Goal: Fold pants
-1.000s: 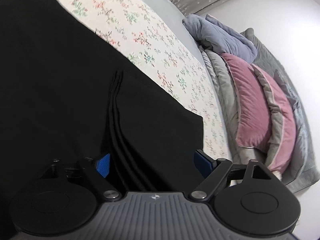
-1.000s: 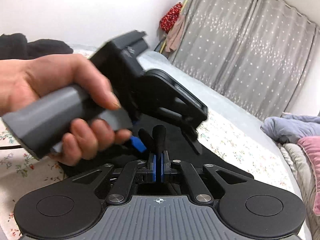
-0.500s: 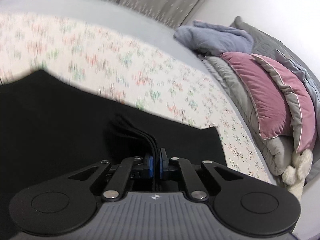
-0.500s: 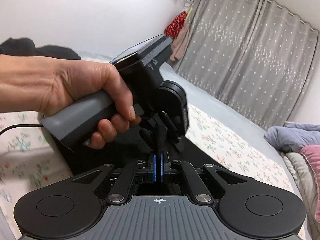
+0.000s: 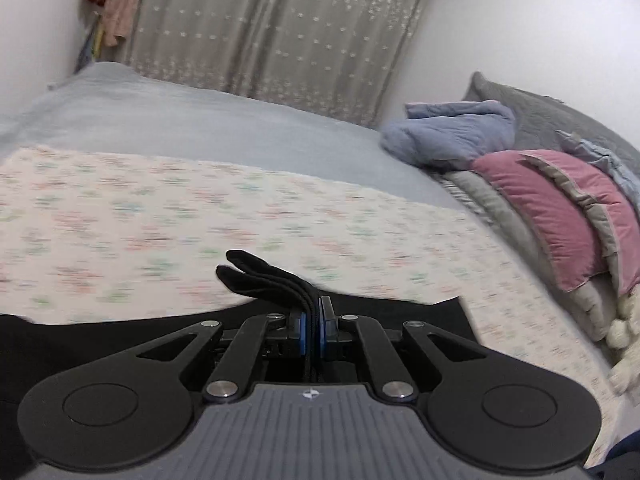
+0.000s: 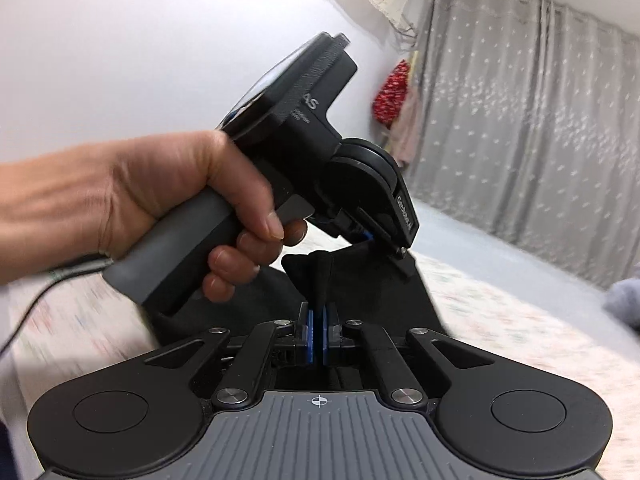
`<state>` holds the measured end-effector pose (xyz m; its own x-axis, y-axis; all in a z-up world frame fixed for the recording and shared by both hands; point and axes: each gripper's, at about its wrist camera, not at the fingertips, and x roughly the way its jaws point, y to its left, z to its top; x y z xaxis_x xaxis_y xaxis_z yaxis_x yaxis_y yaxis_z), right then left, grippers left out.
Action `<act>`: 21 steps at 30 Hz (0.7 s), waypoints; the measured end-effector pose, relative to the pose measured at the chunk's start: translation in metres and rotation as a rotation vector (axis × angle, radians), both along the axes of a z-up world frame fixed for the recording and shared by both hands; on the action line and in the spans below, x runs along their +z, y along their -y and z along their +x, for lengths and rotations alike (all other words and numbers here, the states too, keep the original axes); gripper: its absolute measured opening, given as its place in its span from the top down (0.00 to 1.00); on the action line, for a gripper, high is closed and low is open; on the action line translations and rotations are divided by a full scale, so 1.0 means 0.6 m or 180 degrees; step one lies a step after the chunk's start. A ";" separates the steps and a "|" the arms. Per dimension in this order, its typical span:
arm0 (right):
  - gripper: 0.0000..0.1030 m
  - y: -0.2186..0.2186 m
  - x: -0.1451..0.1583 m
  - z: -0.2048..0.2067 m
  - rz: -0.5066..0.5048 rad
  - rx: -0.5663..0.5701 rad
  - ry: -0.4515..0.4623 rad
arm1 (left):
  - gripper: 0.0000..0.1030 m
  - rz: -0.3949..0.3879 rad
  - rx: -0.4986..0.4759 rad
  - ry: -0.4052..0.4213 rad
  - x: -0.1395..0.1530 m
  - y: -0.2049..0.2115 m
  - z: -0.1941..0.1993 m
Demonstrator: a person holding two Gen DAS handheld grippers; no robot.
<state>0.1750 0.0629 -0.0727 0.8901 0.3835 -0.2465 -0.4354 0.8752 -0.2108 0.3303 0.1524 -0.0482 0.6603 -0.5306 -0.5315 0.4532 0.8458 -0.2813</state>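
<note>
Two tools held the black pants [image 5: 256,280] at that moment. Several stacked layers of the dark cloth stuck out in front of the left tool [image 5: 313,330], whose blue pads [image 5: 303,334] were pressed against the bunched edge; its jaws had just been closing, with the cloth between them. The rest of the pants spread out low and dark beneath that tool, lying on the flowered sheet [image 5: 160,224] of the bed.

From the right wrist, the right tool [image 6: 318,338] was clamped on another fold of the same pants [image 6: 320,280], the blue pads nearly touching with only the thin cloth between them. The fabric rose from those pads in a peak and stretched up to the tip of the left tool [image 6: 374,240], which hung just above and ahead. A person's left hand [image 6: 168,196] was wrapped around the grey handle of that tool, fingers curled under it, and a cable [image 6: 36,300] trailed off to the left over the sheet.

Beyond the flowered sheet lay a plain pale blue cover [image 5: 192,120]. Toward the head of the bed sat a pink pillow [image 5: 560,208], grey quilts [image 5: 528,112] and a crumpled blue blanket [image 5: 452,132]. Grey dotted curtains [image 5: 280,24] hung behind the bed, with a red item [image 6: 392,96] hanging beside them at the white wall. Much of the sheet was blurred.
</note>
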 end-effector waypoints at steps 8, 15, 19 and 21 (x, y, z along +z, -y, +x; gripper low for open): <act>0.97 -0.171 -0.025 0.047 0.0029 0.0364 -0.0187 | 0.71 0.0661 0.0322 -0.0042 -0.023 -0.134 0.030; 0.97 -0.251 -0.039 0.067 0.0007 0.0470 -0.0132 | 0.71 0.0860 0.0223 0.0205 -0.015 -0.172 0.041; 0.97 -0.272 -0.068 0.088 -0.0029 0.0529 -0.0367 | 0.70 0.1077 0.0385 -0.0209 -0.084 -0.195 0.082; 0.97 -0.281 -0.087 0.100 -0.0090 0.0568 -0.0521 | 0.69 0.1127 0.0465 -0.0310 -0.107 -0.196 0.093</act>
